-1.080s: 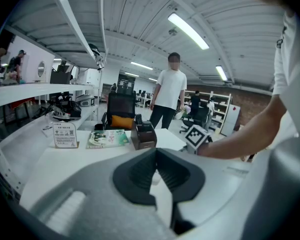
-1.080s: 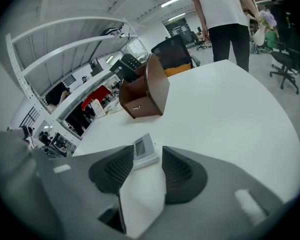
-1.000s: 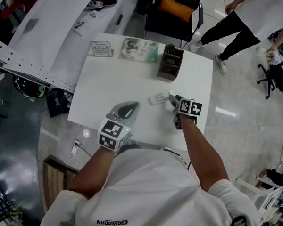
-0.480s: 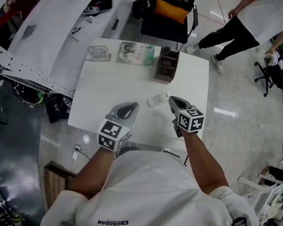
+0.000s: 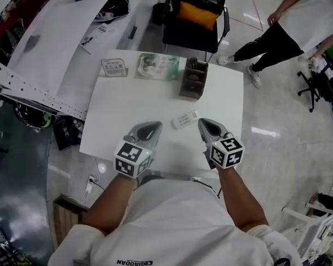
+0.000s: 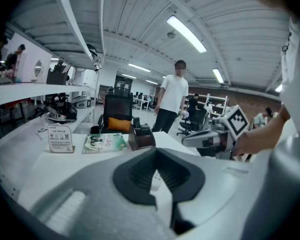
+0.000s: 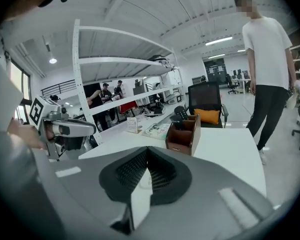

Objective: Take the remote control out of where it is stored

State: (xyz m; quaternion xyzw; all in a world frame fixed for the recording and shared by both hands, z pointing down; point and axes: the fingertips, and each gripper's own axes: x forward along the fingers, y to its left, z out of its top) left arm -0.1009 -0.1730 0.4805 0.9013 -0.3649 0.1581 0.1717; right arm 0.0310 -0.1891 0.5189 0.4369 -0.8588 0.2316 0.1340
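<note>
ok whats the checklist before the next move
1. White remote is out of the wooden holder and lies flat on the table: ok.
2. Right hand-held gripper has its jaws together, nothing between them: ok.
3. Left hand-held gripper has its jaws together, nothing between them: ok.
4. Both grippers are apart from the remote: ok.
5. Holder stands upright: ok.
6. Whether the dark items in the holder are more remotes: cannot tell.
</note>
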